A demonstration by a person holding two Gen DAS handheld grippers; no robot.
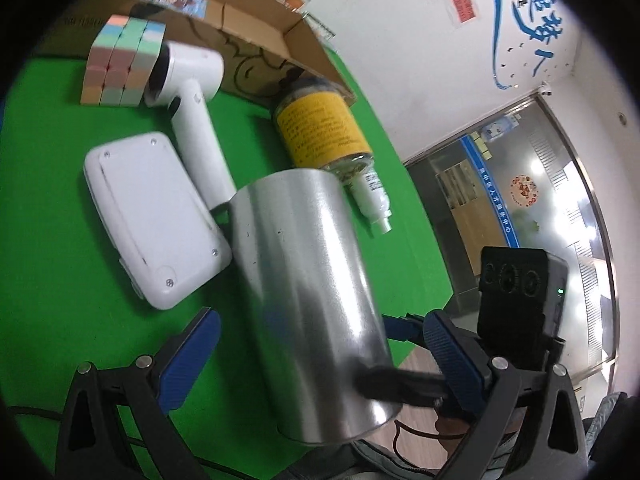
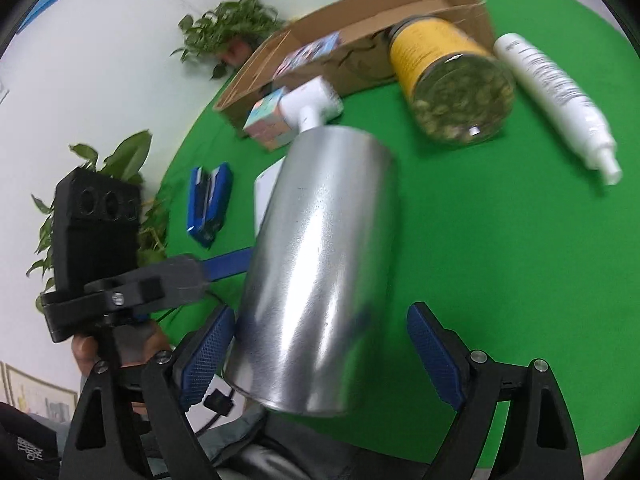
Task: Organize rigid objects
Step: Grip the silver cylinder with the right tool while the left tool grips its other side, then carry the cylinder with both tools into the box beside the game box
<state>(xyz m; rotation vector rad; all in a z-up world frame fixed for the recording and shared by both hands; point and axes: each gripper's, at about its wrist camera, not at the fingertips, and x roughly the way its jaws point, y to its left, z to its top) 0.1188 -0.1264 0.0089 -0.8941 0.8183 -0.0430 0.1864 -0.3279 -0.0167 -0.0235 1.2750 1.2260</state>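
The silver metal canister stands tilted between both grippers, its long axis running from 6 towards 12 o'clock over the green desk. The right gripper is spread wide, its right pad clear of the canister. The left gripper also straddles it; whether it grips cannot be told.

My green table carries a cardboard box at the far edge, with a pastel cube, white handheld device, flat white case, yellow-labelled jar (lying on its side) and white spray bottle nearer me. A blue stapler lies apart, to the left in my right-hand view.
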